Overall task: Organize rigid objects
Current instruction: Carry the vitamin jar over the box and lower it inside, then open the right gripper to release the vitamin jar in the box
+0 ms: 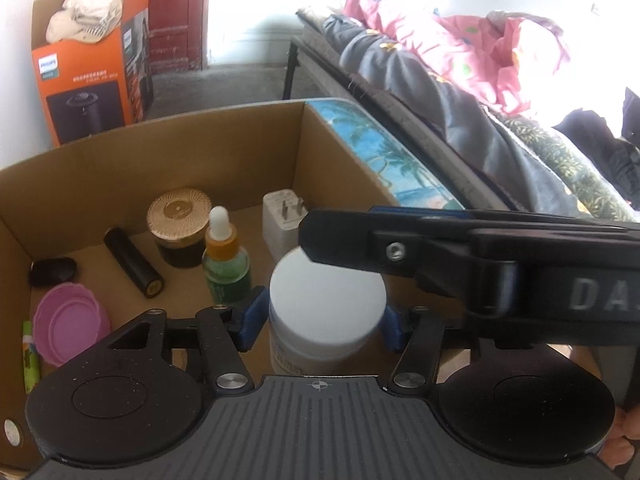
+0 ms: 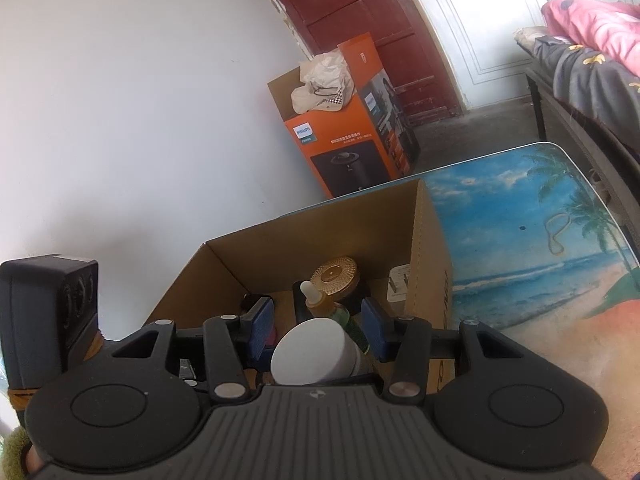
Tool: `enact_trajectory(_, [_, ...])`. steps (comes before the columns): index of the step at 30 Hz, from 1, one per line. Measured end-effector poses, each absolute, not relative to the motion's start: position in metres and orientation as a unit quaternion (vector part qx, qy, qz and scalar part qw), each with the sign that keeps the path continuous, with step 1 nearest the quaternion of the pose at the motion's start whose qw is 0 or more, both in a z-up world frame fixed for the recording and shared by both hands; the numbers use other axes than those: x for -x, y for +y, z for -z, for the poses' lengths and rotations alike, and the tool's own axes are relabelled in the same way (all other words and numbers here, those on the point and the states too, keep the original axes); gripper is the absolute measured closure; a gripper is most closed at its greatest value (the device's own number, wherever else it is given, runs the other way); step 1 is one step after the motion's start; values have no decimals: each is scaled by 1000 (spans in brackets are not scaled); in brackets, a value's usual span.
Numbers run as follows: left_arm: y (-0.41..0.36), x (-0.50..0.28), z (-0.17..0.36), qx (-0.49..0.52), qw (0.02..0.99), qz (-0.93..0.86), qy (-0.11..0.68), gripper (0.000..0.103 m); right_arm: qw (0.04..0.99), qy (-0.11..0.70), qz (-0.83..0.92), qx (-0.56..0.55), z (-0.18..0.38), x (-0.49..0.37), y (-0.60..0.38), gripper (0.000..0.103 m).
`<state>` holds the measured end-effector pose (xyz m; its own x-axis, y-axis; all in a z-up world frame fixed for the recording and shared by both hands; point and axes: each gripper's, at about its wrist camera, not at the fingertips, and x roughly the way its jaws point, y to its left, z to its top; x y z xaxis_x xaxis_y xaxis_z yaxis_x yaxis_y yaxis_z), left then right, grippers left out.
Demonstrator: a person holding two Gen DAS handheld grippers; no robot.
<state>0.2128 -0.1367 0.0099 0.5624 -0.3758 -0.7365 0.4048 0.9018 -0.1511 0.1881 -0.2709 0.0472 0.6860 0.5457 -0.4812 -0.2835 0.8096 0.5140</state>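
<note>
Left gripper: your left gripper (image 1: 320, 322) has its blue pads (image 1: 251, 320) pinching the white-lidded round plastic jar (image 1: 326, 316) from both sides, over the near part of the box.
Right gripper: your right gripper (image 2: 318, 330) hangs above the same jar (image 2: 314, 350) with its blue pads (image 2: 260, 330) spread wide; whether either one touches the jar, you cannot tell. Seen from the left wrist, its black body (image 1: 480, 252) crosses from the right with its tip over the jar's lid.
Box: the open brown cardboard box (image 1: 120, 168) stands on the beach-print tabletop (image 2: 540, 248).
Inside, back row: the gold-lidded dark glass jar (image 1: 179, 226), the green dropper bottle with an orange collar and white bulb (image 1: 224, 258) just beside it, and the white wall charger with metal prongs (image 1: 282, 220) by the right wall.
Inside, left: the black cylinder (image 1: 134, 266) lies tilted; the small black oval object (image 1: 52, 271) sits in the corner; the pink round lidded container (image 1: 70, 324) is near the front, with a green tube (image 1: 31, 356) beside it.
Beyond the table: an orange Philips carton (image 2: 348, 148) holding pale cloth, a dark red door (image 2: 360, 12), and a bed with pink and grey bedding (image 1: 460, 64).
</note>
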Motion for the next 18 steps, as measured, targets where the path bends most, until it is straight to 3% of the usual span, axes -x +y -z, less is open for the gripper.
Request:
enact_trajectory(4, [-139,-209,-14,-25,893,223,392,31,895,322,-231,-203,-49,-188,-273,51])
enact_trajectory(12, [-138,-198,-19,-44,902,221,369,25,892,325,-238,-207,-51,-185,-274,52])
enact_trajectory(15, [-135,-195,-19,-45,905,217,362,33,887,329,-244,-211,-48,-185,-274,52])
enact_trajectory(17, [-135,-194,-19,-45,906,219,360,48,886,332,-246,-210,-47,-185,-273,52])
enact_trajectory(18, [-136,-194,-18,-43,905,221,360,49,886,332,-247,-209,-47,-184,-272,52])
